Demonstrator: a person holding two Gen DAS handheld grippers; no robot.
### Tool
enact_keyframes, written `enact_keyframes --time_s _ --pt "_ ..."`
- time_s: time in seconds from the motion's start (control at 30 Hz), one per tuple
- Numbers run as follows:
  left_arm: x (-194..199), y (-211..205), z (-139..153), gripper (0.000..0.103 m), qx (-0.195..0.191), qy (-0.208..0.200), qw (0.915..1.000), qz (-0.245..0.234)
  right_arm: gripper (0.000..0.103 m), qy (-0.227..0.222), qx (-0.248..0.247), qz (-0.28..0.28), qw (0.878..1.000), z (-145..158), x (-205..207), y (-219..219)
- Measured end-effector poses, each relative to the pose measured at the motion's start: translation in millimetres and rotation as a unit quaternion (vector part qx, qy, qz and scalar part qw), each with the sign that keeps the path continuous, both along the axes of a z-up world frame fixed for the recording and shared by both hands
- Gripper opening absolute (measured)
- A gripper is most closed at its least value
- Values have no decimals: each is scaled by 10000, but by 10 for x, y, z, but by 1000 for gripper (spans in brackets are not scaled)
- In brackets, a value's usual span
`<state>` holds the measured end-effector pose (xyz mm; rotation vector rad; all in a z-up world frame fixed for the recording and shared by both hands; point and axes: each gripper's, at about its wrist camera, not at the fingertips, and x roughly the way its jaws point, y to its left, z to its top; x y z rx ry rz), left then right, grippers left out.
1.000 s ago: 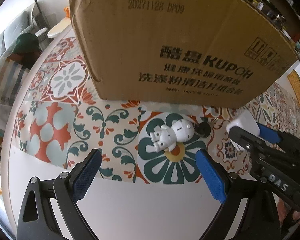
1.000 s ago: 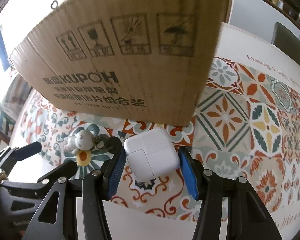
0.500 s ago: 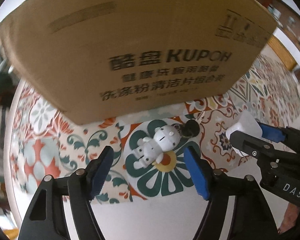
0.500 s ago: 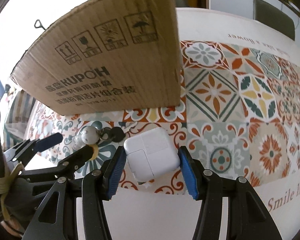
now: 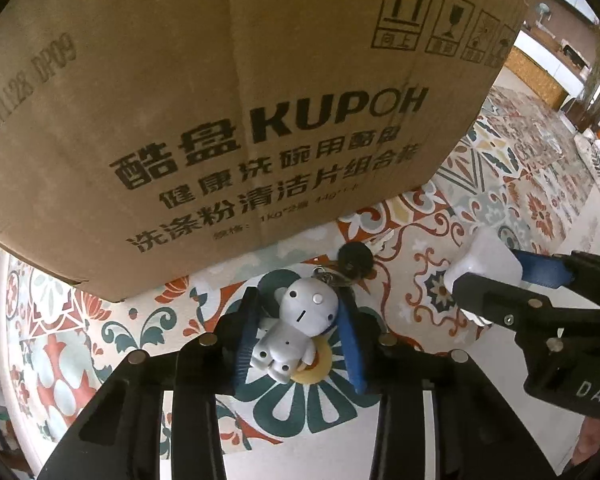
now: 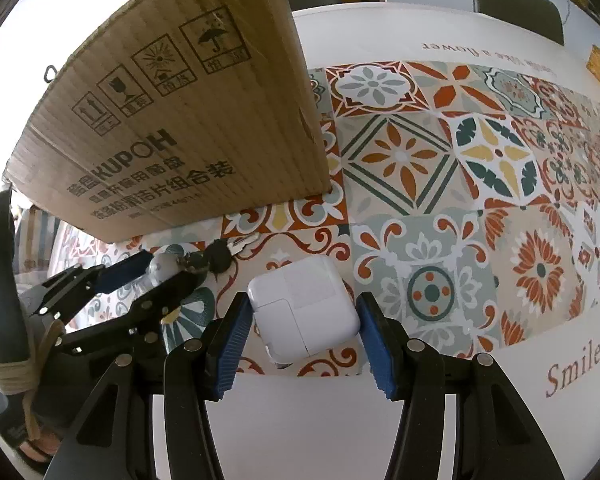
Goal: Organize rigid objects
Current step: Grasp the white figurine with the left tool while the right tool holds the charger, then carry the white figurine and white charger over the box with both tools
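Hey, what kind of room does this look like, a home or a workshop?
Most likely a home dining area. A table wears a patterned tablecloth printed with a cheerful slogan, a chair stands at its far edge, and a dish-cleaner cardboard box sits on top. A wicker cabinet shows further back.

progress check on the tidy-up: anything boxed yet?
Nothing visibly boxed; the cardboard box's inside is out of view. In hand: left gripper is shut on the white figurine keychain, right gripper grips the white charger. Both items sit low over the patterned mat beside the box. Left: getting both into it.
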<state>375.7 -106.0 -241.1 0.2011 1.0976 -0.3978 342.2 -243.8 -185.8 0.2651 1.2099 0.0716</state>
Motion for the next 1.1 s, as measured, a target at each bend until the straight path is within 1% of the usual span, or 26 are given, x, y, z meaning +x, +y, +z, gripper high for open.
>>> enact_keyframes --time_s 0.07,0.2,0.43,0.57,0.77,1.1 --pt "7 -79 -27 38 -48 -10 10000 -5 54 7 26 -36 10000 -6 -5 0" --pt "-30 -88 -20 38 -250 51 9997 21 54 -9 26 -46 10000 16 -19 17" --pt "-155 -43 126 38 -524 -19 9986 97 54 -56 52 14 10000 94 -87 54" --pt "-229 35 234 38 -672 -52 9975 190 54 -80 67 70 9999 153 -122 85" --pt "-337 142 449 38 -830 -160 9959 326 54 -219 72 134 9996 319 -190 125" --pt "-488 285 879 38 -986 -509 9927 471 54 -536 50 250 9982 670 -295 207"
